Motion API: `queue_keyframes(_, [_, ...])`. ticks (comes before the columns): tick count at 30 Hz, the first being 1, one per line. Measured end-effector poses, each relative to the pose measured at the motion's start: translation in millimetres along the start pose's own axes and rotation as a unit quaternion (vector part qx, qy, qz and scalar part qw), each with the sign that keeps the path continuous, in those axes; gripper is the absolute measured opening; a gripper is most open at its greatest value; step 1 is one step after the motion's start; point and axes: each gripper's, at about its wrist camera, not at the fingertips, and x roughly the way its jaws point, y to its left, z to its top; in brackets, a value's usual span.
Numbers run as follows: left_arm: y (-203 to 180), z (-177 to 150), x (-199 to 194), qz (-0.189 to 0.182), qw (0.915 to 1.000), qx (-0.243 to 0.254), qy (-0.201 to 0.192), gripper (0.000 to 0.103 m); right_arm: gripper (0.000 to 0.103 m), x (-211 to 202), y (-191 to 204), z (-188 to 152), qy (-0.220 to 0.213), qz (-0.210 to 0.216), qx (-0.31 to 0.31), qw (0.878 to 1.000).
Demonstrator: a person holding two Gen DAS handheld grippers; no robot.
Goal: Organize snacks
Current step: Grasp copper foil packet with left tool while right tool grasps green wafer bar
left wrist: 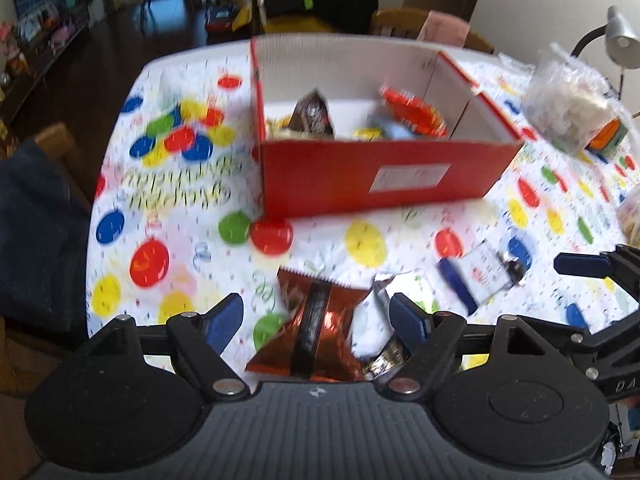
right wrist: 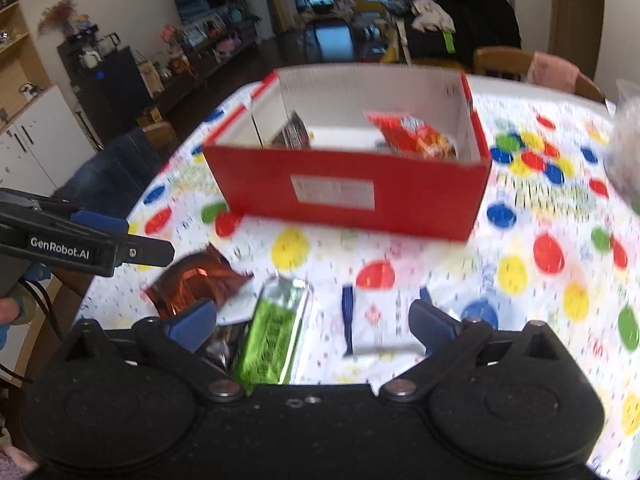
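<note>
Two grippers hang over a table (left wrist: 332, 240) draped in a white cloth printed with red, yellow, blue and green dots and balloons. Behind the table lies a living room with dark shelving, a window, wooden chairs and a dark floor; everything is somewhat blurred.

My landmark is the red box (left wrist: 372, 172), open-topped with white inner walls and a white label on its near side. Inside it lie a brown packet and a red-orange packet. On the cloth just in front of the box lie the loose snacks.

My left gripper (left wrist: 316, 318) has its fingers spread apart, straddling the copper foil packet (left wrist: 316, 332), which lies flat with its long axis running toward the box; I cannot tell whether the pads touch it.

My right gripper (right wrist: 312, 320) stands wide apart over the green packet (right wrist: 274, 340), whose long axis also points toward the box, leaning slightly right. Just right of it lies the white packet with blue ends (right wrist: 378, 324), its blue ends at left and right.
</note>
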Motion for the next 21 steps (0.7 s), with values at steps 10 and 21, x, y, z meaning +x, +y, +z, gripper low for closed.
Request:
queue_keyframes(10, [3.6, -8.8, 37.1, 0.015, 0.9986, -0.013, 0.05, 0.08, 0.102, 37.4, 10.0, -7.4, 0.037, -0.005, 0.022, 0.999])
queue_keyframes(21, [10.8, -3.4, 57.3, 0.017, 0.9971, -0.032, 0.066, 0.08, 0.084, 74.1, 26.6, -2.3, 0.065, -0.008, 0.011, 0.998])
